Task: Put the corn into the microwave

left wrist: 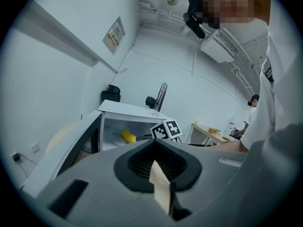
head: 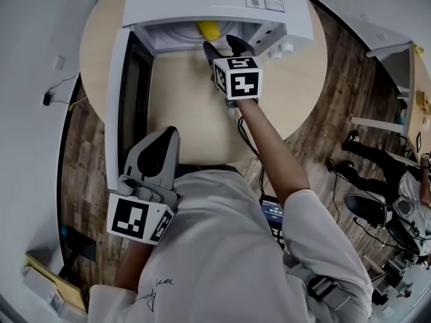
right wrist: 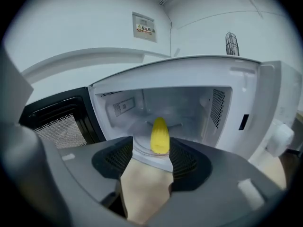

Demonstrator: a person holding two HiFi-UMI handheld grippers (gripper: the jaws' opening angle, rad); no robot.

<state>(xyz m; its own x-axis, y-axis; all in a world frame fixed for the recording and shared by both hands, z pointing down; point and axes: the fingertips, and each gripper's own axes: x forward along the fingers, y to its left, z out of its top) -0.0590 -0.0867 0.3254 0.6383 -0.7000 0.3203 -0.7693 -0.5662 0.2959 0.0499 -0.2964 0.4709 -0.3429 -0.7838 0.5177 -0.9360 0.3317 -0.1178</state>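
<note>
The yellow corn (head: 207, 27) lies on the glass turntable inside the white microwave (head: 215, 2), whose door (head: 128, 93) hangs wide open to the left. In the right gripper view the corn (right wrist: 159, 135) lies lengthwise, just past the cavity's front lip. My right gripper (head: 222, 46) is at the microwave's mouth; in its own view the right gripper (right wrist: 150, 151) is open, with only table top between its pads. My left gripper (head: 165, 140) stays back near my body, shut and empty. The left gripper view shows the left gripper (left wrist: 154, 162), the corn (left wrist: 128, 135) and the right marker cube (left wrist: 165, 129).
The microwave stands on a round pale wooden table (head: 303, 79). Its open door juts toward me along the table's left side. Beyond the table, wood-pattern floor; at the far right are desks (head: 411, 73) and a seated person (head: 404, 194).
</note>
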